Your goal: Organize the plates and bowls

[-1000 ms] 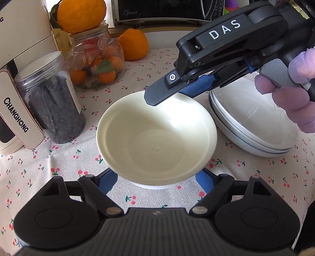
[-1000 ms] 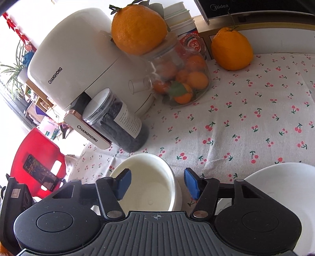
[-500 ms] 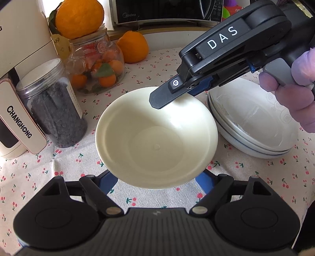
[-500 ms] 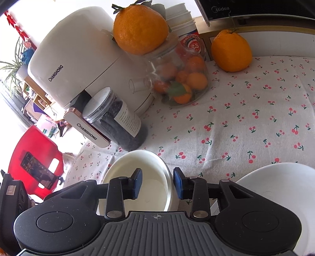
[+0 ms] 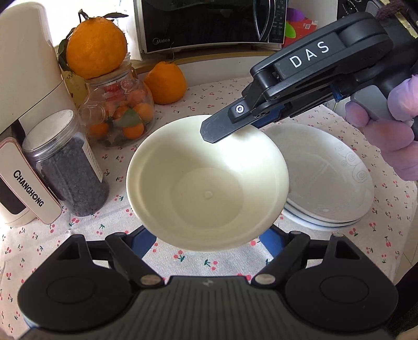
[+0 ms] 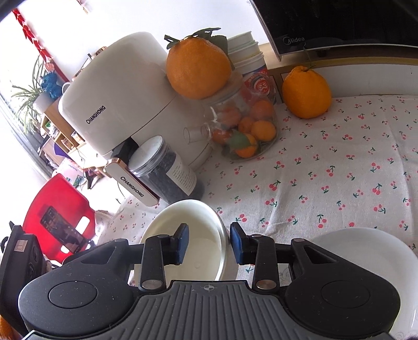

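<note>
A cream bowl (image 5: 207, 183) hangs just above the cherry-print tablecloth (image 5: 386, 235). My left gripper (image 5: 206, 243) holds it from the near side, its blue pads (image 5: 141, 240) set wide against the bowl's lower sides and their tips hidden under it. My right gripper (image 5: 230, 128) comes in from the upper right, shut on the far rim. In the right wrist view one pad (image 6: 183, 243) is inside the bowl (image 6: 198, 230) and the other outside, with the right gripper (image 6: 209, 244) astride the rim. A stack of white plates (image 5: 326, 183) (image 6: 365, 251) lies right of the bowl.
At the left stand a jar of dark grains (image 5: 68, 167), a glass jar of small oranges (image 5: 117, 112) with a big orange on top, and a white CHANGHONG appliance (image 5: 26, 78). Another orange (image 5: 166, 83) and a microwave (image 5: 209, 23) are at the back. A red chair (image 6: 60, 209) stands beyond the table edge.
The right jaws narrowed onto the bowl's rim. The bowl left the cloth and rose with both grippers, and more of the microwave and plates shows behind it.
</note>
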Demonstrator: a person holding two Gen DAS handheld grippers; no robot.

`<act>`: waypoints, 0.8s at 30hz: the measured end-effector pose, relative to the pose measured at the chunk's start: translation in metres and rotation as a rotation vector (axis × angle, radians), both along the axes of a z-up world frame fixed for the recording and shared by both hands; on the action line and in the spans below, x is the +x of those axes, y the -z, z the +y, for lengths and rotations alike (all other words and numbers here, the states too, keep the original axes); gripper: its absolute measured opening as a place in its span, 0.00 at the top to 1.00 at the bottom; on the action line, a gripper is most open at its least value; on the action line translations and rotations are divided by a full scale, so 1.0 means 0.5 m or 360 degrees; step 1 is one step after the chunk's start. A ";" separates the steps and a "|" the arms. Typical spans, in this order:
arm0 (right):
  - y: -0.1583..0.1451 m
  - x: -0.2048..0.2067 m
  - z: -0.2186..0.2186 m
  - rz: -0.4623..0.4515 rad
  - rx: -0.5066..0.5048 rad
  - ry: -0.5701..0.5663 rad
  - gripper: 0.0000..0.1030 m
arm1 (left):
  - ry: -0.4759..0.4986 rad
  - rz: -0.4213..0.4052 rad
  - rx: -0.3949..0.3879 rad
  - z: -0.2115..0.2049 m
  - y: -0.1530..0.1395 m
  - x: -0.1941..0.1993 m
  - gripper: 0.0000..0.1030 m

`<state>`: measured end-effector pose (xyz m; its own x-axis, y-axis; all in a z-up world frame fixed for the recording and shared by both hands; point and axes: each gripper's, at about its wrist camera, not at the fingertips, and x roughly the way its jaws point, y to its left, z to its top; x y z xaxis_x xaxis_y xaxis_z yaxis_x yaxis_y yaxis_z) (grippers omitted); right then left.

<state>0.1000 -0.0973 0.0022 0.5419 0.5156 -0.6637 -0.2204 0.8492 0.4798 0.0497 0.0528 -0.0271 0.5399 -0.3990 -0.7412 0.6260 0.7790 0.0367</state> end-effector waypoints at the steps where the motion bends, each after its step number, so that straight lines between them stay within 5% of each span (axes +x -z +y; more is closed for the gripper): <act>1: -0.004 -0.004 -0.005 -0.0007 0.0003 0.0004 0.67 | 0.0005 -0.0003 -0.0005 -0.003 -0.003 -0.001 0.19; 24: -0.032 -0.069 -0.170 -0.0059 0.0039 0.0158 0.67 | 0.0194 -0.0027 -0.0032 -0.139 -0.021 -0.017 0.19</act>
<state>0.0658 -0.1826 0.0181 0.6151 0.4740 -0.6301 -0.1535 0.8559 0.4939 0.0413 -0.0165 -0.0168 0.4989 -0.4770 -0.7236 0.7153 0.6980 0.0331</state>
